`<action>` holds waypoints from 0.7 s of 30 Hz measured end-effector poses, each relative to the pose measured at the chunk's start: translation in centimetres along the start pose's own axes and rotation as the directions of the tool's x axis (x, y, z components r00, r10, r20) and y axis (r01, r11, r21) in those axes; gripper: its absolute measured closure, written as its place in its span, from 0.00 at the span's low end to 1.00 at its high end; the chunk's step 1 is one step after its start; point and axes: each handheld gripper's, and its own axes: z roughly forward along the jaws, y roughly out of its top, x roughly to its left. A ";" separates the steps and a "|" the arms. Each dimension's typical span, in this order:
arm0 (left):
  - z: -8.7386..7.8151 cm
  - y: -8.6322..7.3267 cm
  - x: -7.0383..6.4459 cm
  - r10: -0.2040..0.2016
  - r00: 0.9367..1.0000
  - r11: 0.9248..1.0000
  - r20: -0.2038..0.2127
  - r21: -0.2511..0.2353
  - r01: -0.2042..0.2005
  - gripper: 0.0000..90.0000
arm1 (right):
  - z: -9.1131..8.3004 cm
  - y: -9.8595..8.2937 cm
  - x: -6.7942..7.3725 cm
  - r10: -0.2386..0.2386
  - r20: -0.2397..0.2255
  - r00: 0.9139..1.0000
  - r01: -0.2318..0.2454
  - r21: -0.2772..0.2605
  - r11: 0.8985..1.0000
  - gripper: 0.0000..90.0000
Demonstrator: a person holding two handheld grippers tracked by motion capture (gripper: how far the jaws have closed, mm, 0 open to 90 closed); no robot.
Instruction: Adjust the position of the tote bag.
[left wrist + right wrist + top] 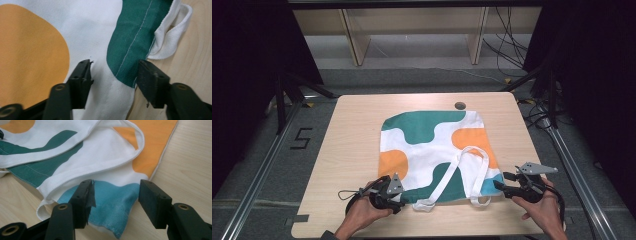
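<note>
while both tongs point(113, 72) point(115, 192) are gaping over the bag point(432, 145) corners, uneven bites are risking a skewed fold.

1 tote bag point(434, 150) w/ 2 handles, 2 grippers, 2 hands, 1 table point(352, 150)

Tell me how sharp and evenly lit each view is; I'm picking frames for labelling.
High view: table evenly lit, surroundings dark, tote bag slightly soft. Left gripper view: stitching on the green hem crisp, fingers a bit soft. Right gripper view: blue corner sharp, no glare.
</note>
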 end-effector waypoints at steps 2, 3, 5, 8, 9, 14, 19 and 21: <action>-0.1 0.0 -0.1 -0.010 1.000 1.000 -0.003 0.004 0.010 0.37 | -0.1 0.0 0.0 -0.001 -0.011 1.000 0.001 -0.002 1.000 0.51; -0.1 0.0 -0.1 -0.010 1.000 1.000 -0.003 0.004 0.010 0.36 | -0.1 0.0 0.0 -0.001 -0.011 1.000 0.001 -0.002 1.000 0.51; -0.5 -0.3 -0.2 -0.011 1.000 1.000 -0.004 0.001 0.011 0.33 | -0.3 0.1 0.1 0.001 -0.022 1.000 -0.002 -0.025 1.000 0.49; -0.9 -0.9 -0.3 -0.013 1.000 1.000 -0.010 0.002 0.013 0.31 | -0.6 0.4 0.8 -0.018 -0.074 0.997 0.014 -0.056 0.998 0.44; -1.0 -1.1 -0.4 -0.017 1.000 1.000 -0.010 0.000 0.017 0.31 | -0.7 0.5 1.5 -0.013 -0.091 0.996 0.008 -0.051 0.999 0.43; -1.2 -1.7 -0.4 -0.031 0.998 0.999 -0.046 -0.023 0.030 0.30 | -0.3 0.8 3.8 -0.186 -0.119 0.975 0.186 -0.010 0.982 0.38; -1.2 -1.8 -0.3 -0.033 0.998 0.999 -0.049 -0.019 0.032 0.30 | -0.3 0.1 3.8 -0.287 -0.049 0.957 0.290 0.066 0.955 0.38; -1.2 -1.8 -0.3 -0.037 0.998 0.999 -0.046 -0.021 0.036 0.30 | -0.3 0.0 3.4 -0.307 -0.039 0.951 0.308 0.063 0.949 0.39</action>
